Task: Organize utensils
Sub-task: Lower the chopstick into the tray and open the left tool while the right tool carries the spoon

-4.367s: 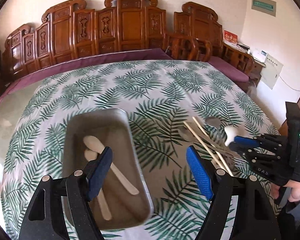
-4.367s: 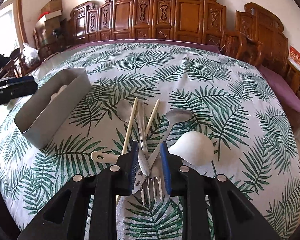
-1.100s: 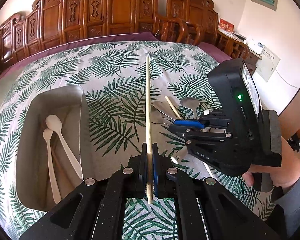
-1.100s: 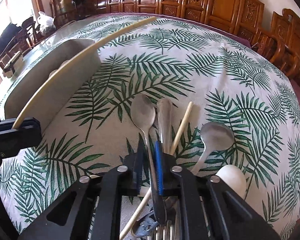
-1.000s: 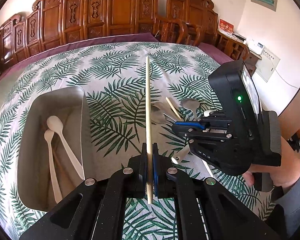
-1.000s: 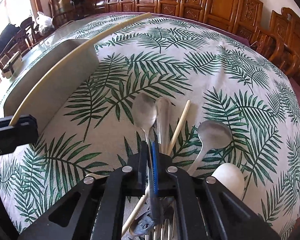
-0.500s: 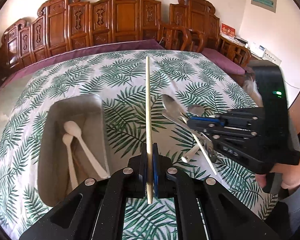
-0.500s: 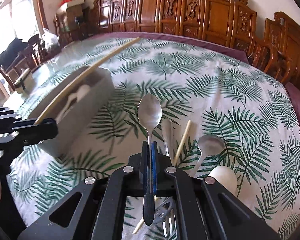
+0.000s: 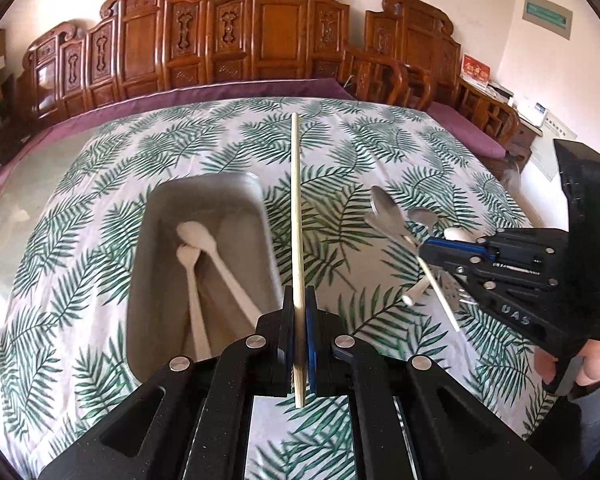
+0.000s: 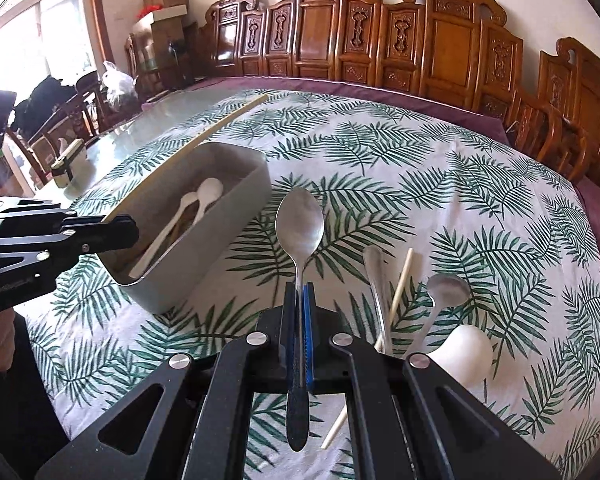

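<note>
My left gripper (image 9: 299,312) is shut on a long wooden chopstick (image 9: 296,208) that points away over the leaf-print cloth, just right of the grey bin (image 9: 256,196). Two white plastic spoons (image 9: 204,240) lie inside that bin. My right gripper (image 10: 300,300) is shut on the handle of a metal spoon (image 10: 300,224), bowl forward, lifted above the table right of the grey bin (image 10: 236,216). In the left wrist view the right gripper (image 9: 424,246) hangs at the right with the metal spoon (image 9: 384,216) sticking out. In the right wrist view the left gripper (image 10: 130,230) and chopstick (image 10: 204,132) are beside the bin.
On the cloth by the right gripper lie another chopstick (image 10: 398,292), a metal utensil handle (image 10: 376,276), a second metal spoon (image 10: 446,290) and a white ladle (image 10: 466,350). Carved wooden chairs (image 9: 268,36) ring the far table edge. A small box (image 10: 66,160) sits on the bare glass at the left.
The right gripper has lifted the metal spoon off the pile and carried it up toward the bin. The left gripper with its chopstick has shifted so the bin lies closer to its fingers.
</note>
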{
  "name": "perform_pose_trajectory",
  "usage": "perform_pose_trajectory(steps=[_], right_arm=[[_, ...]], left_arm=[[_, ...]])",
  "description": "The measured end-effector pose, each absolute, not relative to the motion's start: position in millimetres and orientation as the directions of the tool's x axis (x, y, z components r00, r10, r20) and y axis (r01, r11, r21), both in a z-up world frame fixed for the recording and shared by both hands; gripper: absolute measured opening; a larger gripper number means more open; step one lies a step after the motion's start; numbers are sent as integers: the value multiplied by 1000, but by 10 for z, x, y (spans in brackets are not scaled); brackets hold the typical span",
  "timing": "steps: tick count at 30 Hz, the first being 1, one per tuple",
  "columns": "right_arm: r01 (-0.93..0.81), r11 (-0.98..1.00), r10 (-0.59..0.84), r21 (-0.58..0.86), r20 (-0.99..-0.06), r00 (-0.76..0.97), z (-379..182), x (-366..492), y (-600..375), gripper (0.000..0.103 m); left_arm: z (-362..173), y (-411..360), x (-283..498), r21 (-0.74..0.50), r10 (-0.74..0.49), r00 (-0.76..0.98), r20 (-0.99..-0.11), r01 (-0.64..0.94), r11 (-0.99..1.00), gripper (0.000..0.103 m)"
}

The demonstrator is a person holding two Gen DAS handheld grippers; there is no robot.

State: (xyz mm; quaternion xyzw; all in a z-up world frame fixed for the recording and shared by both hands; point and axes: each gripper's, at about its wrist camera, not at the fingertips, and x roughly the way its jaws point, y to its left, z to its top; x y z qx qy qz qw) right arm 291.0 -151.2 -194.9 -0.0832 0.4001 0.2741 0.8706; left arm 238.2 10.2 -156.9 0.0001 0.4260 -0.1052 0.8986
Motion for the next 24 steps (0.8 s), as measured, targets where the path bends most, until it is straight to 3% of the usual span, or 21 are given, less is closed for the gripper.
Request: perform_pose_trajectory(steps=[24], right_arm=[[-576,812,444,89,-735,513,-1927,2843,-1343,5]], left_arm=[[-1890,633,2648,-101,-137,539,-831,96,990,4]])
